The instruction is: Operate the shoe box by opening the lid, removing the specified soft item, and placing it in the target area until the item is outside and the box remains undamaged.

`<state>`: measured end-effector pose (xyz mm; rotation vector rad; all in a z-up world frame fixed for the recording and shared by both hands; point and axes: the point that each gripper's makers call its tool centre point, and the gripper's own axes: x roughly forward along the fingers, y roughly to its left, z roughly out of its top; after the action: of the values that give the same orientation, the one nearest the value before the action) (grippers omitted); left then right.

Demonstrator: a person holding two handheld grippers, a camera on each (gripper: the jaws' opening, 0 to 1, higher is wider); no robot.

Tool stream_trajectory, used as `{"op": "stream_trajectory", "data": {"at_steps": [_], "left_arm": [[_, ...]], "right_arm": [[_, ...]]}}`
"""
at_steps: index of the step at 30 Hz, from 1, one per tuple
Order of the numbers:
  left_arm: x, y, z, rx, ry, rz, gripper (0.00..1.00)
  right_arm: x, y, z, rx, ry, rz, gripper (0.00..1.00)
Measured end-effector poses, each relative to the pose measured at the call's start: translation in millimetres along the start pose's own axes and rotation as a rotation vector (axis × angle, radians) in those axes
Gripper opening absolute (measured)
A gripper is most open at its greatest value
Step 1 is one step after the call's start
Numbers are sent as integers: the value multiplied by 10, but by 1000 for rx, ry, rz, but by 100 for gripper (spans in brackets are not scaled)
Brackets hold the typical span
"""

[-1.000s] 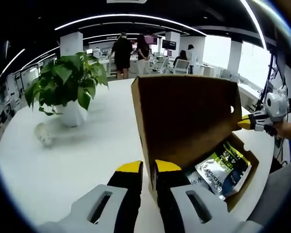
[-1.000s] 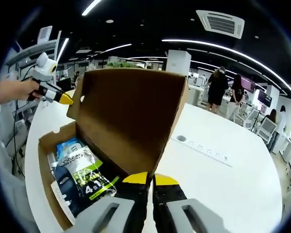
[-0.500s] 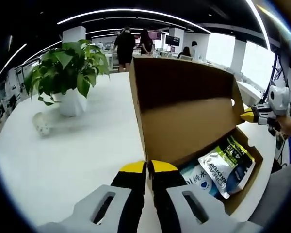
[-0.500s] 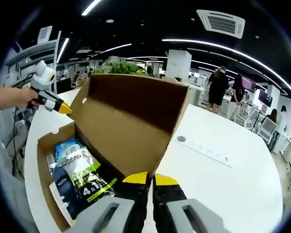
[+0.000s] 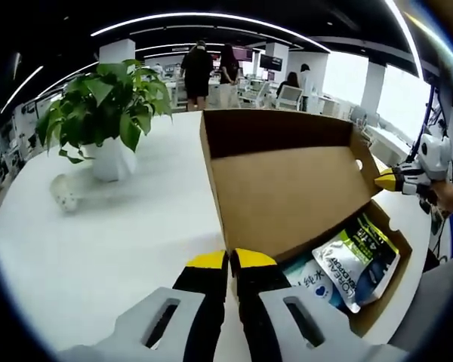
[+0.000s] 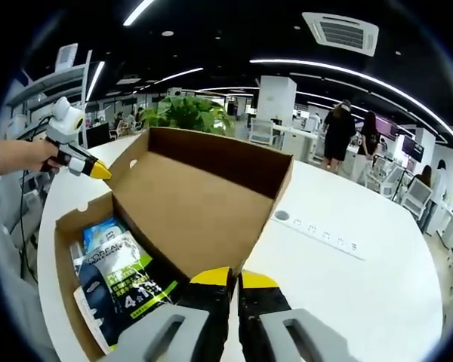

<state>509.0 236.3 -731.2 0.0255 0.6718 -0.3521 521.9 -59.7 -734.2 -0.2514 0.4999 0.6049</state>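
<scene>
- Left gripper view: the left gripper (image 5: 232, 260) has its yellow-tipped jaws pinched narrow on the near corner of the cardboard lid (image 5: 287, 192), which leans far back. The L'Oréal sachets (image 5: 356, 259) lie inside the shoe box (image 5: 389, 283). Pushing the lid further could crease its hinge.
- Right gripper view: the right gripper (image 6: 232, 279) likewise clamps the lid's opposite corner; uneven pulling could tear the cardboard.

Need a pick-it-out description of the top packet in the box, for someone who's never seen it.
On the white table sits an open cardboard shoe box. Inside, the top packet lies over a blue one: white and black, lime-green stripe, large "4".
</scene>
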Motion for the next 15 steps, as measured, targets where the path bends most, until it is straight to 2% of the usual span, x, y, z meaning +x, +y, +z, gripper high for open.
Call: {"op": "stream_trajectory", "data": {"at_steps": [9, 15], "left_arm": [[71, 33, 23, -9, 8, -3, 1], [108, 44, 25, -14, 13, -1, 1]], "right_arm": [[64, -40, 0, 35, 7, 7, 0], [109, -68, -14, 93, 12, 9, 0]]}}
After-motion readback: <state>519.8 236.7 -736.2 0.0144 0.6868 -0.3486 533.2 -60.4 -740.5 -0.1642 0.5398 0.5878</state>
